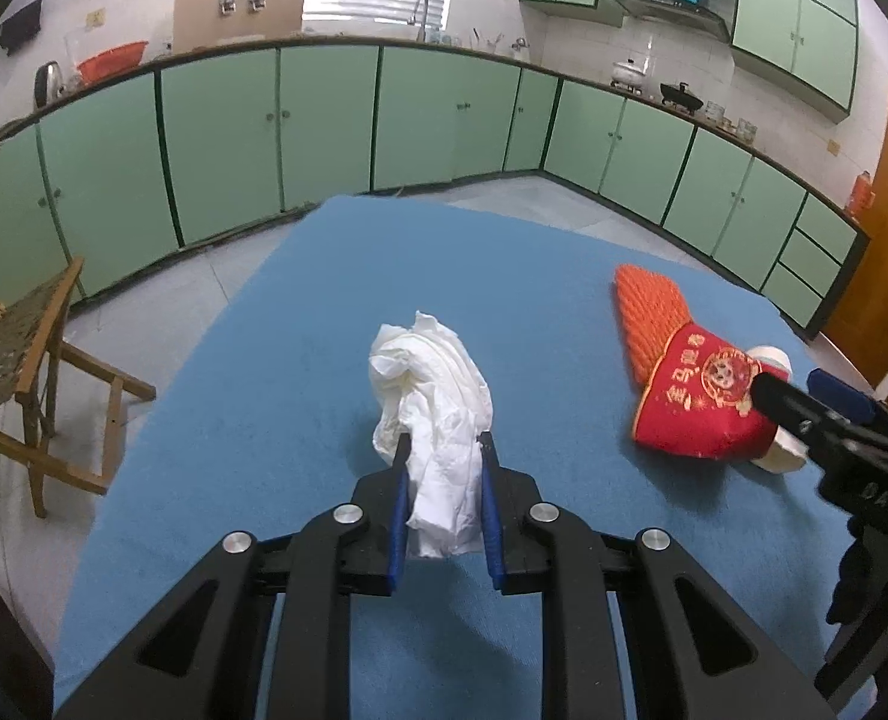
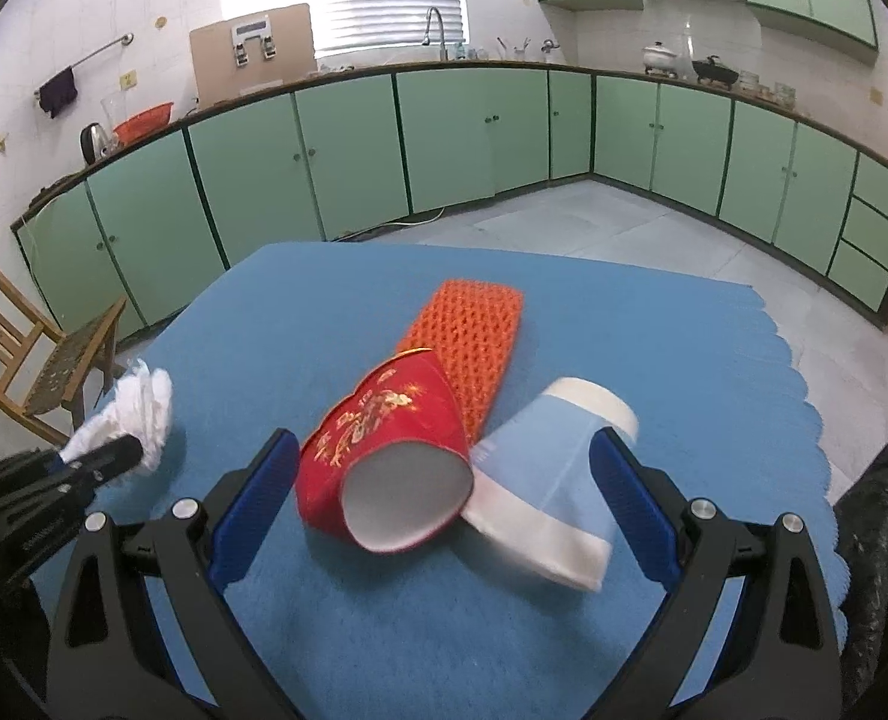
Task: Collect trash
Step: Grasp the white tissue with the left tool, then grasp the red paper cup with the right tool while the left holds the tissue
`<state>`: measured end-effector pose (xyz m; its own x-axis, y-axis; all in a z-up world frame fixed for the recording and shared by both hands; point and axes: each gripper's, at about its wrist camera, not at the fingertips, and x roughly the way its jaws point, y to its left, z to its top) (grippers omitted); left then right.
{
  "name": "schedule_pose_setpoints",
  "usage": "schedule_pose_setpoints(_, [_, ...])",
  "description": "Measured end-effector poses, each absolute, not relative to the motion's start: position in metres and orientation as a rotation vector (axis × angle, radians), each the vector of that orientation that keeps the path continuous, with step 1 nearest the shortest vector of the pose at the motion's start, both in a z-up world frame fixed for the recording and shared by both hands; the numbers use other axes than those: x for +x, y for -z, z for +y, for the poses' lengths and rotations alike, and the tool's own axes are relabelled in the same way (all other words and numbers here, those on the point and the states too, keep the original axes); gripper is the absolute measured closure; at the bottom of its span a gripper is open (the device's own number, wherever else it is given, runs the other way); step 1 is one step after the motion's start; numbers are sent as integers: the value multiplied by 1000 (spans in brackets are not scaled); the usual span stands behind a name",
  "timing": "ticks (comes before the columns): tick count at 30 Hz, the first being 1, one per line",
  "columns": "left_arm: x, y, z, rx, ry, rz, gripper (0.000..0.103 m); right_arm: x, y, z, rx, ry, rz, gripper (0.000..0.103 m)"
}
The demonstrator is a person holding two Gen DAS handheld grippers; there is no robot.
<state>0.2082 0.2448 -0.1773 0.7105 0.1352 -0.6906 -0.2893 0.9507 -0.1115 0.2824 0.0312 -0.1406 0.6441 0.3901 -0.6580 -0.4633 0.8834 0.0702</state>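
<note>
Crumpled white tissue paper sits pinched between my left jaws, my left gripper closed on its lower end while the rest bunches up above the blue-covered desk. My right gripper hangs with jaws spread wide, gripping nothing. Between those blue pads lie two tipped paper cups: a red paper cup with gold print on its side, its mouth facing me, and a pale blue and white paper cup just beside it, touching at the rim. An orange knitted mesh strip lies flat behind them, partly under the red cup. A wooden folding chair stands off the desk's left edge.
</note>
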Motion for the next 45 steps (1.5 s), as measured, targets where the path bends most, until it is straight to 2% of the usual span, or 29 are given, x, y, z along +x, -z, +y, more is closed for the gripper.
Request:
schedule_pose_setpoints(6, [208, 177, 252, -230, -254, 727, 83, 281, 151, 42, -115, -510, 754, 9])
schedule_pose_setpoints(10, [206, 180, 253, -236, -259, 729, 83, 277, 156, 48, -119, -546, 781, 25])
schedule_pose_setpoints(17, [205, 184, 250, -245, -254, 740, 83, 273, 161, 58, -121, -564, 804, 20])
schedule_pose_setpoints(20, [204, 184, 250, -246, -254, 741, 83, 274, 159, 60, -108, -588, 813, 35])
schedule_pose_setpoints(21, [204, 184, 250, -247, -253, 743, 83, 274, 160, 61, -105, -599, 827, 43])
schedule_pose_setpoints(23, [205, 185, 249, -246, -253, 748, 83, 274, 160, 59, -96, -599, 829, 45])
schedule_pose_setpoints(28, [205, 187, 249, -249, -255, 758, 83, 271, 153, 48, -59, -604, 813, 64])
schedule_pose_setpoints(35, [203, 187, 244, -248, -246, 765, 82, 260, 151, 34, -8, -632, 856, 61])
schedule_pose_setpoints(40, [198, 189, 241, -251, -243, 774, 82, 248, 156, 37, -35, -653, 875, 54])
schedule_pose_setpoints(45, [194, 194, 242, -255, -247, 790, 82, 248, 156, 40, -43, -676, 884, 58])
